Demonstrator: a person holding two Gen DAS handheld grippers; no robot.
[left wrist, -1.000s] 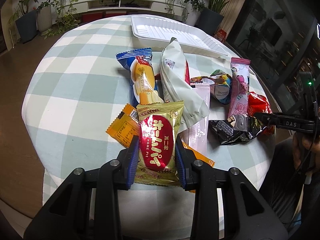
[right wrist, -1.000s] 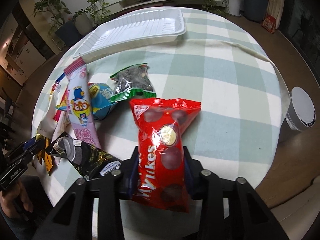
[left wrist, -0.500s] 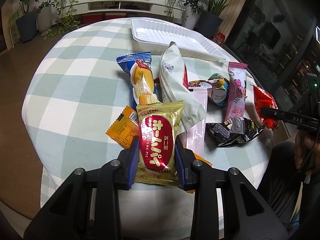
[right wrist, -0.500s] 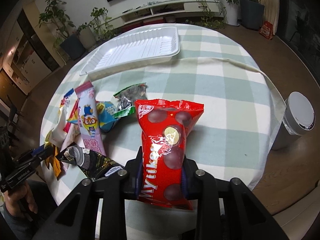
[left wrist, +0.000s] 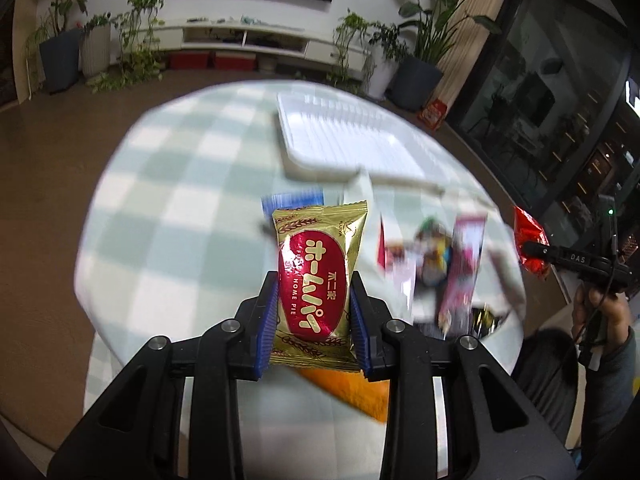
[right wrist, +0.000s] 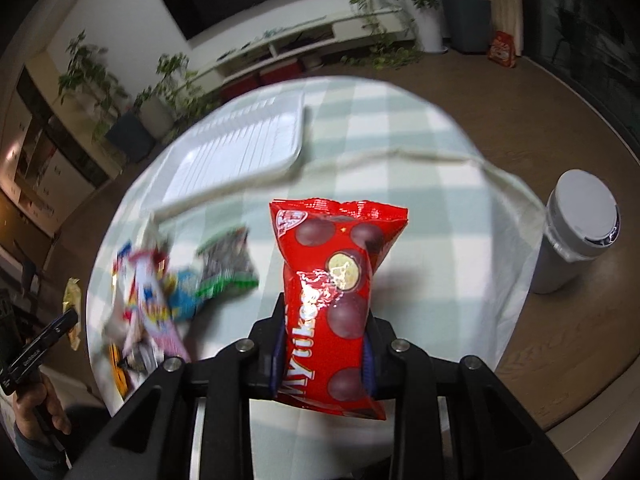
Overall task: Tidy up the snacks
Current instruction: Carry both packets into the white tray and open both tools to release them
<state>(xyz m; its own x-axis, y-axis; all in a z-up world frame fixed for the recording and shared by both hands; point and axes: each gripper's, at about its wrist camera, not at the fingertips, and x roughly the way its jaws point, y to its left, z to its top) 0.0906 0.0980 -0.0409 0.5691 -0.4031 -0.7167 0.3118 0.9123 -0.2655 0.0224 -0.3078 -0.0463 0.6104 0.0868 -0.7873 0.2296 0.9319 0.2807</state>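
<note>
My left gripper (left wrist: 313,312) is shut on a gold Home Pie packet (left wrist: 316,280) with a red oval label, held up above the round checked table (left wrist: 168,216). My right gripper (right wrist: 325,340) is shut on a red chocolate-ball bag (right wrist: 340,284), also lifted off the cloth. A white ribbed tray (left wrist: 340,140) lies at the far side of the table, seen too in the right wrist view as the tray (right wrist: 244,148). The right gripper with its red bag (left wrist: 530,240) shows at the right edge of the left wrist view.
A blurred heap of snack packets (left wrist: 440,264) lies right of the gold packet, with an orange packet (left wrist: 352,392) below it. In the right wrist view lie a green-edged packet (right wrist: 228,264) and a pink packet (right wrist: 156,312). A grey bin (right wrist: 576,224) stands on the floor at right.
Both grippers have risen from the table, each carrying its packet up off the cloth. The table and tray now look farther away and blurred.
</note>
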